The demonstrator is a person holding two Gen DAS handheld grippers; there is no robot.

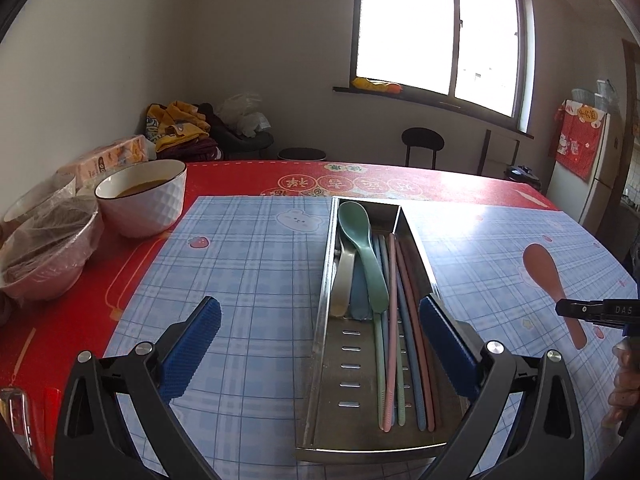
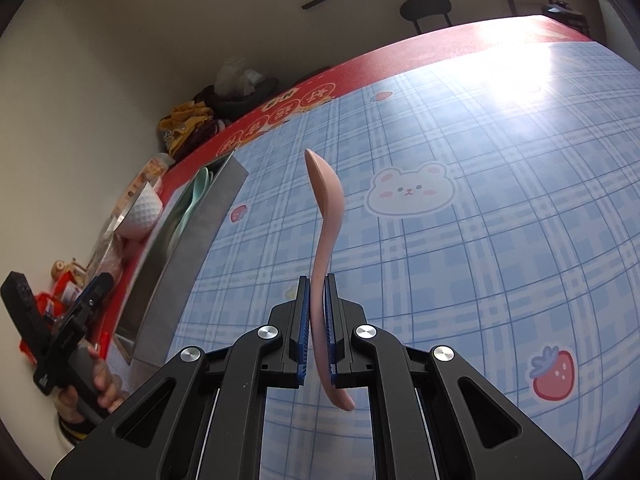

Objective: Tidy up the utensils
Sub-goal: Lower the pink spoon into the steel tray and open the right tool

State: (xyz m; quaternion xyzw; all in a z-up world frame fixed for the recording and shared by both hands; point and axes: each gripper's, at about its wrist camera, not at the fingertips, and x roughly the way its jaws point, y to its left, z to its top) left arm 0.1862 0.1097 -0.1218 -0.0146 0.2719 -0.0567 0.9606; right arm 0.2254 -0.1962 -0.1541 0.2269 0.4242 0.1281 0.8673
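Note:
A steel utensil tray (image 1: 325, 280) lies lengthwise on the blue plaid mat (image 1: 248, 264). Its left compartment holds a green spoon (image 1: 362, 248), a beige spoon (image 1: 343, 280) and a blue spoon (image 1: 359, 298). Several pastel chopsticks (image 1: 394, 340) lie in its right compartment. My left gripper (image 1: 320, 320) is open wide over the tray's near end, holding nothing; its right finger (image 1: 444, 340) overlaps the tray's right wall. My right gripper (image 2: 317, 280) is shut on the handle of a pink spoon (image 2: 326, 200), held above the mat to the right of the tray (image 2: 188, 248), bowl end pointing away. In the left wrist view the pink spoon (image 1: 546, 276) shows at the right edge.
A white bowl of brown liquid (image 1: 142, 200) and plastic-wrapped bowls (image 1: 48, 248) stand on the red tablecloth left of the mat, with a tissue pack (image 1: 114, 158) behind. A black chair (image 1: 422, 144) stands past the far table edge. A person's hand (image 2: 102, 388) grips the left tool.

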